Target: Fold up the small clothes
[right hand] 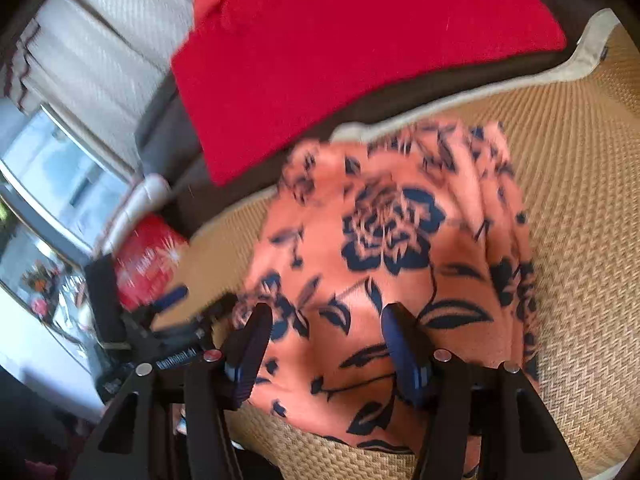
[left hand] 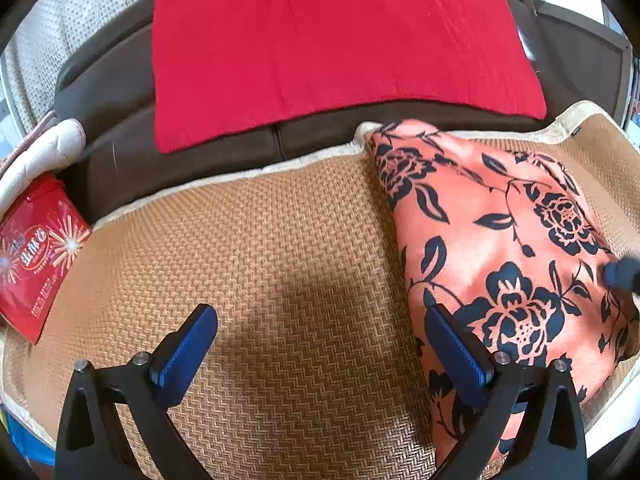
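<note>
On the woven straw mat (left hand: 280, 248), at 3 o'clock in my left view, lies the folded floral garment (left hand: 500, 240). My left gripper (left hand: 320, 344) hangs jaws apart over bare mat; my right gripper (right hand: 326, 344) jaws apart above the garment. Red cloth (left hand: 340, 40) drapes the brown sofa (left hand: 112, 92) at 12; red packet (left hand: 36, 252) at 9.

Blurred white lettering on the red tin (left hand: 34, 258), nothing legible

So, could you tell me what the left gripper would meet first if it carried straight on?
Probably the woven mat: the open left gripper points at bare mat, with the floral garment just right of its line. Depth is unclear.
</note>
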Motion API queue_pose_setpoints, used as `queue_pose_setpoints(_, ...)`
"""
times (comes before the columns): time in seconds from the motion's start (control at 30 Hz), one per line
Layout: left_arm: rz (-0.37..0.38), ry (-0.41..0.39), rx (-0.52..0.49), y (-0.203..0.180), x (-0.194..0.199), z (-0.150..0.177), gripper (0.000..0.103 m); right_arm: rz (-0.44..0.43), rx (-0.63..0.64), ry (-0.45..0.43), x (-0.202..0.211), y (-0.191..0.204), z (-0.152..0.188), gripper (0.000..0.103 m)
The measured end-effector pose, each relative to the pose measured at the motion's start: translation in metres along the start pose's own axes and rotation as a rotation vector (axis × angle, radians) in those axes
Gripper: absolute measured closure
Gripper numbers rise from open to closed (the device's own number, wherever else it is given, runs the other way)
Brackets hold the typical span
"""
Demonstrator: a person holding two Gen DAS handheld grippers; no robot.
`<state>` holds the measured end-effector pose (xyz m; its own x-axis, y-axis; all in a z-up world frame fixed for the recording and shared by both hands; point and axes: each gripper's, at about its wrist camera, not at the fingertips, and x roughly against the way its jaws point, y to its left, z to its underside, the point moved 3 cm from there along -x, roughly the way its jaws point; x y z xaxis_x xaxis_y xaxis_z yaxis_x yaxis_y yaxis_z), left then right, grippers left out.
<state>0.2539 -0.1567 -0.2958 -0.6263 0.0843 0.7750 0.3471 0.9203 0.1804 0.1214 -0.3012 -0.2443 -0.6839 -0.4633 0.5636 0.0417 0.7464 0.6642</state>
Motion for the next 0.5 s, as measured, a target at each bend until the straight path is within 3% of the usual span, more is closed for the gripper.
queue_pose_setpoints(0.07, 0.006, -0.017, -0.005, -0.002, 0.004, -0.001, 0.000, -0.014, -0.026, -0.088, 0.015, -0.004, -0.007, 0.042)
queue_pose_setpoints(0.17, 0.013, -0.036, -0.004, -0.003, 0.008, -0.005, 0.000, -0.016, -0.074, -0.192, 0.033, -0.016, -0.017, 0.029)
queue_pose_setpoints(0.23, 0.018, -0.047, 0.003, -0.004, 0.011, -0.007, 0.000, 0.010, -0.117, -0.237, 0.041, -0.029, -0.021, 0.027)
queue_pose_setpoints(0.5, 0.046, -0.068, 0.016, -0.017, 0.023, -0.015, 0.000, 0.055, -0.180, -0.209, 0.046, -0.058, -0.028, 0.027)
